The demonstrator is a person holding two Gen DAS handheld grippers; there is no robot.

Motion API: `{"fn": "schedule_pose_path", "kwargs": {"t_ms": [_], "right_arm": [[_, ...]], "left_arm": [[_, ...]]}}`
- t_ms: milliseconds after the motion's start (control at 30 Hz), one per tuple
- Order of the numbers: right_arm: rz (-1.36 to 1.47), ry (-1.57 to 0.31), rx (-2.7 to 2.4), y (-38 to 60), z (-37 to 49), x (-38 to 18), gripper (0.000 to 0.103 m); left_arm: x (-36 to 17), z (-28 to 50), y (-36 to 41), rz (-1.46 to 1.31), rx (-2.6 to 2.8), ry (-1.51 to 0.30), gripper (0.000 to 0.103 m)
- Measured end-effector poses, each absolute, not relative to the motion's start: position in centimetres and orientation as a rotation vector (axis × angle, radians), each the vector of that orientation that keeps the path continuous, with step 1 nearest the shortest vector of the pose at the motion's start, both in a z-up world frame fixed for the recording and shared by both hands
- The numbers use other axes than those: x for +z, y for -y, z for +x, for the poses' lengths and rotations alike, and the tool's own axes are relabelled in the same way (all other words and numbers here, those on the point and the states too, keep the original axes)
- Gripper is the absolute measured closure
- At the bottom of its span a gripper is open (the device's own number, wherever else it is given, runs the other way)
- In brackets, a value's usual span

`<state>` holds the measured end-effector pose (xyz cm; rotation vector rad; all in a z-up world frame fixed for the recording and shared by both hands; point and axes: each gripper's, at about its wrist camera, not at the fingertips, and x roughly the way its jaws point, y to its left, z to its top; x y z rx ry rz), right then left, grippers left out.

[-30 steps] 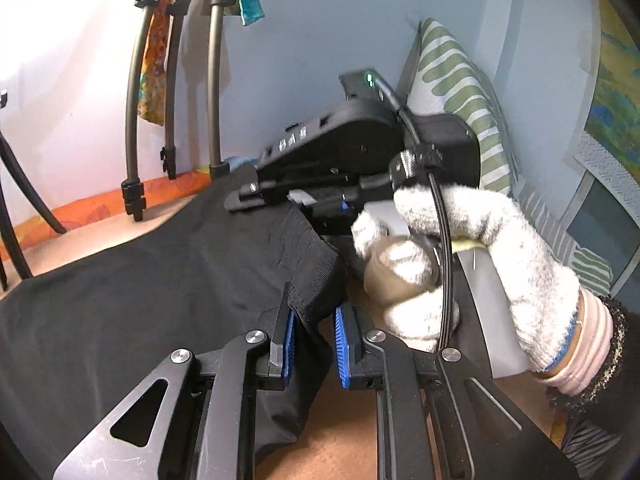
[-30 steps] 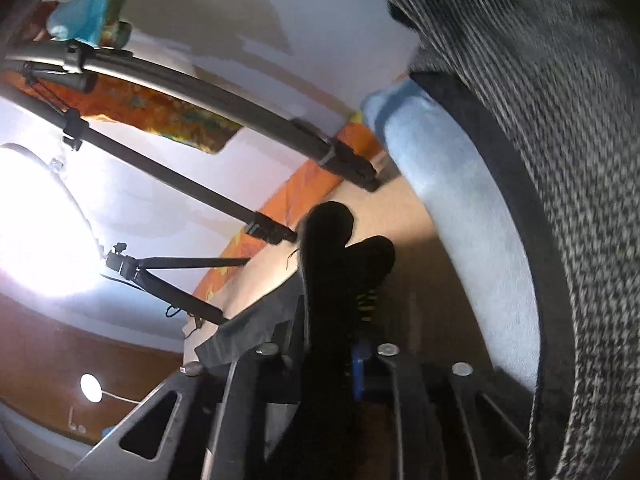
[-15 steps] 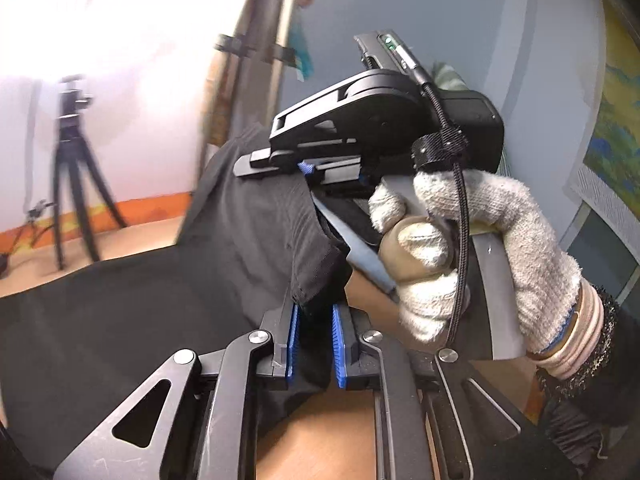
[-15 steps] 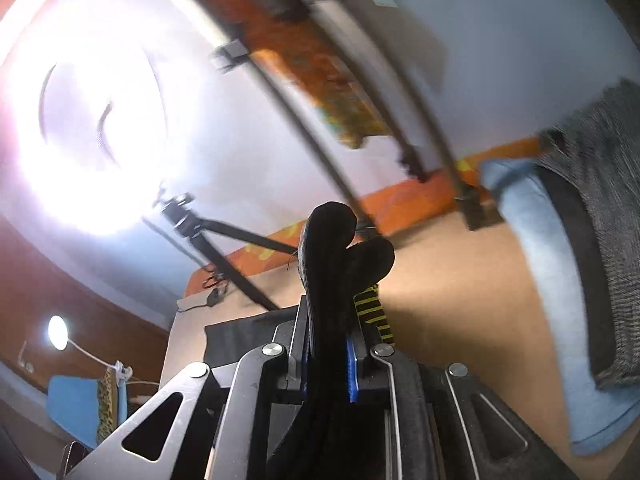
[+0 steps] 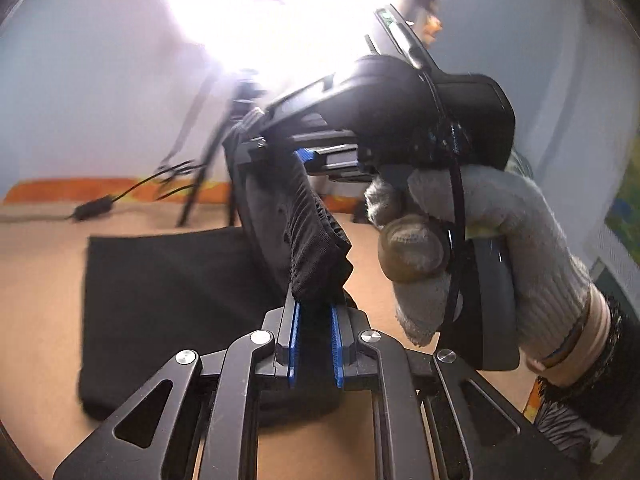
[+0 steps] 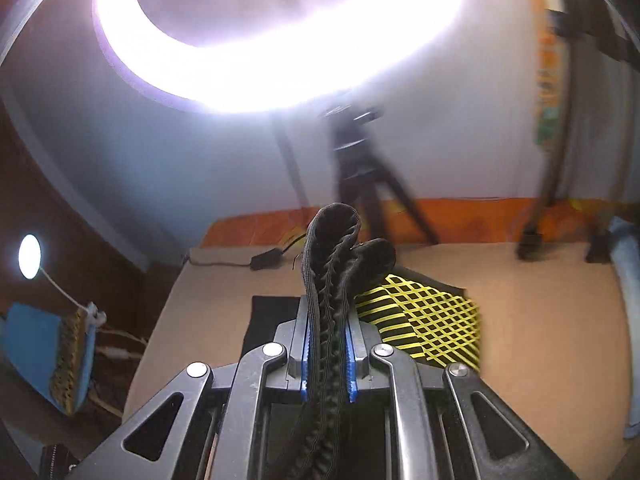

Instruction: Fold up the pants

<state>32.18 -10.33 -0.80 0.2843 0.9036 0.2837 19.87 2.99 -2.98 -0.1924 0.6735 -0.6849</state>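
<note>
The black pants (image 5: 160, 292) lie partly on the tan surface, with their ribbed waistband lifted. My left gripper (image 5: 314, 344) is shut on the waistband (image 5: 316, 252), which stretches up to my right gripper (image 5: 304, 156), held in a white-gloved hand (image 5: 480, 236). In the right wrist view my right gripper (image 6: 328, 360) is shut on the bunched waistband (image 6: 336, 248), which sticks up between the blue pads. A yellow lattice print on black cloth (image 6: 424, 312) lies below it on the surface.
A tan surface (image 5: 40, 280) carries the pants. A tripod (image 6: 360, 168) and a bright ring light (image 6: 280, 40) stand at the far wall. A cable with adapter (image 5: 96, 208) lies at the back. A light blue item (image 6: 628, 320) lies at right.
Both grippers have swung with the waistband held, turning from the rack side toward the tripod and ring light. The pants now lie shorter on the surface.
</note>
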Motion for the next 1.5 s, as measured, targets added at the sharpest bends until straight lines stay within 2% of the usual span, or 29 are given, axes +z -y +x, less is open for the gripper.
{"fn": "schedule_pose_path", "kwargs": {"t_ms": [167, 600, 667, 700, 733, 933, 1167, 1200, 1233, 1367, 1400, 1500], "right_arm": [[0.209, -0.945, 0.277, 5.1, 33.3, -2.9, 0.091], [0.11, -1.046, 0.307, -2.5, 34.8, -8.9, 0.091], [0.109, -1.064, 0.336, -3.1, 35.2, -9.6, 0.087], [0.107, -1.074, 0.351, -3.4, 35.4, -9.9, 0.081], [0.114, -1.074, 0.376, -3.8, 35.4, -10.0, 0.071], [0.126, -0.962, 0.495, -2.5, 33.6, -6.5, 0.044], [0.147, -0.91, 0.459, 3.4, 31.4, -4.2, 0.042], [0.154, -0.918, 0.433, 5.1, 30.9, -4.4, 0.042], [0.156, -0.922, 0.416, 6.2, 30.8, -4.4, 0.041], [0.161, -0.93, 0.33, 11.1, 29.4, -5.5, 0.038], [0.176, -0.933, 0.307, 12.5, 29.2, -5.8, 0.035], [0.251, -0.958, 0.269, 16.0, 29.2, -7.0, 0.034]], "left_arm": [[-5.2, 20.6, -7.2, -0.252, -0.618, -0.707, 0.092], [-8.7, 21.4, -11.8, -0.247, -0.467, -0.813, 0.092], [-9.2, 21.6, -12.5, -0.266, -0.434, -0.841, 0.091], [-9.2, 21.6, -12.8, -0.274, -0.418, -0.847, 0.088], [-9.3, 21.5, -13.1, -0.278, -0.405, -0.852, 0.087], [-8.6, 20.6, -14.2, -0.268, -0.314, -0.852, 0.083], [-5.2, 18.6, -14.7, -0.197, -0.258, -0.767, 0.074], [-4.8, 18.7, -14.6, -0.187, -0.252, -0.756, 0.069], [-4.8, 19.3, -14.8, -0.186, -0.25, -0.751, 0.062], [-5.0, 21.2, -14.5, -0.204, -0.262, -0.774, 0.056], [-5.2, 21.5, -14.2, -0.207, -0.269, -0.787, 0.052], [-6.1, 22.5, -13.5, -0.217, -0.281, -0.819, 0.048]]}}
